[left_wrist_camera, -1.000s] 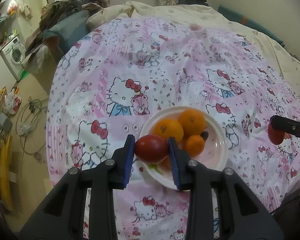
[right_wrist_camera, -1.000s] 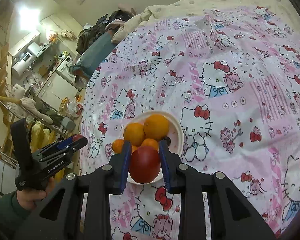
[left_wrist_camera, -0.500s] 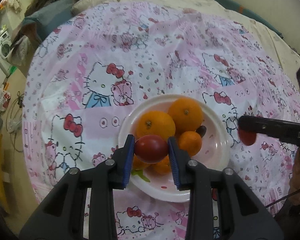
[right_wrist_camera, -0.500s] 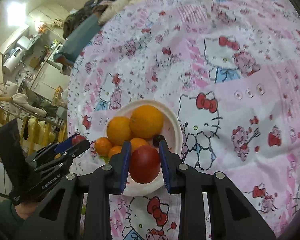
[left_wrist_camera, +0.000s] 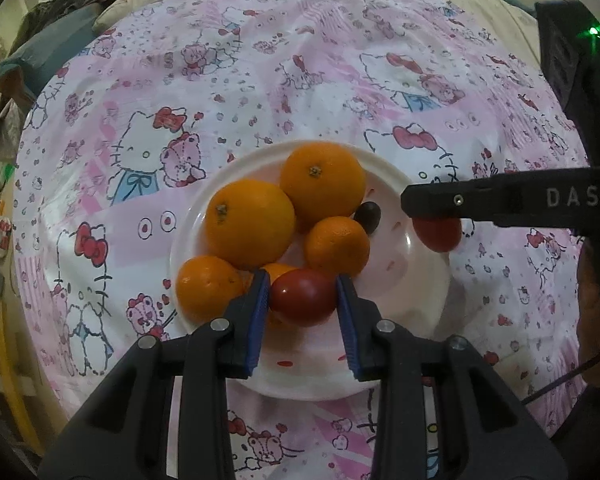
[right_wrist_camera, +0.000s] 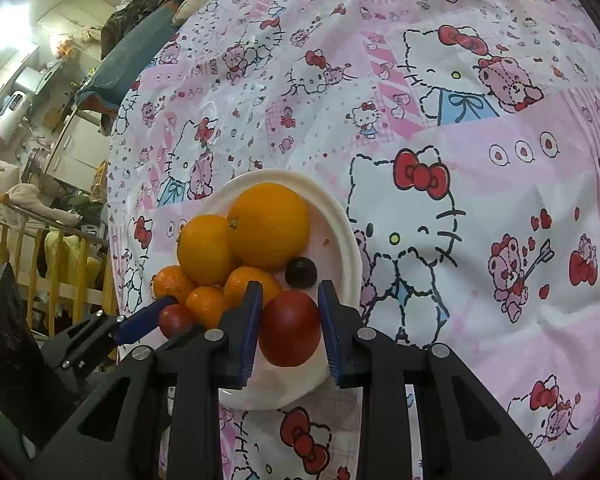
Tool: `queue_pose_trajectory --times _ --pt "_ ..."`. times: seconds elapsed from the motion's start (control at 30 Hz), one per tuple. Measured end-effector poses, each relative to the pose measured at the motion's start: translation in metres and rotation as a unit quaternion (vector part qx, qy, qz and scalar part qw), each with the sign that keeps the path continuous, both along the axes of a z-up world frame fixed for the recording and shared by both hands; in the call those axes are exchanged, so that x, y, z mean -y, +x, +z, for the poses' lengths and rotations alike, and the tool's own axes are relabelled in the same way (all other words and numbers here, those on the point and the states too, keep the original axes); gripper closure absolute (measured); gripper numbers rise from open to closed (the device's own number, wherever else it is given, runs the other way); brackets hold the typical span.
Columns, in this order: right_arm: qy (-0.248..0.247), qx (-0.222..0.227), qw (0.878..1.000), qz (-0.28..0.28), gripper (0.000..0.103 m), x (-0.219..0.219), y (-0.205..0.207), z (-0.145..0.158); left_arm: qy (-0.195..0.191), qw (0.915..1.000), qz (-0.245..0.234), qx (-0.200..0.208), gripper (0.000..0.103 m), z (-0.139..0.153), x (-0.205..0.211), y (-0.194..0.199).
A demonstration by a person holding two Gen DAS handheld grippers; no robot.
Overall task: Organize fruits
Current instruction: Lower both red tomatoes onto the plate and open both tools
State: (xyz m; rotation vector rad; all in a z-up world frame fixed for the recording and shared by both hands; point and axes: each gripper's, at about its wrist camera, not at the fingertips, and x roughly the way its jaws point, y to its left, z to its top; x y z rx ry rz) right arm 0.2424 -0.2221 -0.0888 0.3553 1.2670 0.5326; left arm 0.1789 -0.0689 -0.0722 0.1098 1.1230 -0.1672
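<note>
Pink cartoon-print cloth point(left_wrist_camera: 300, 80) covers the bed beneath both tongs. Left tongs point(left_wrist_camera: 302, 300) are clamped on a red tomato point(left_wrist_camera: 302, 298), held over the near part of a white plate point(left_wrist_camera: 404, 288). Right tongs point(right_wrist_camera: 288, 320) grip a second red tomato point(right_wrist_camera: 289, 328) above the same plate's near edge. Just beyond both tongs, on the plate, lie two large oranges point(left_wrist_camera: 250, 224), smaller tangerines point(left_wrist_camera: 336, 246) and one dark round fruit point(left_wrist_camera: 367, 216).
</note>
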Motion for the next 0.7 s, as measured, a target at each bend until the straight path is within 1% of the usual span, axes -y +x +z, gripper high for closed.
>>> queue_pose_trajectory --times 0.2,0.37,0.7 --pt "0.002 -0.010 1.000 -0.013 0.073 0.0079 0.0008 -0.0035 -0.023 0.9996 0.018 0.003 0.074 -0.0018 -0.0031 0.0065" --pt "0.004 -0.007 1.000 -0.017 0.073 0.0104 0.0014 -0.0008 -0.023 0.9993 0.029 0.006 0.073 -0.0002 -0.0031 0.0074" --pt "0.014 -0.011 1.000 -0.015 0.072 0.0092 0.0009 -0.0002 -0.030 0.9990 0.033 0.006 0.073 -0.0005 -0.0071 0.0073"
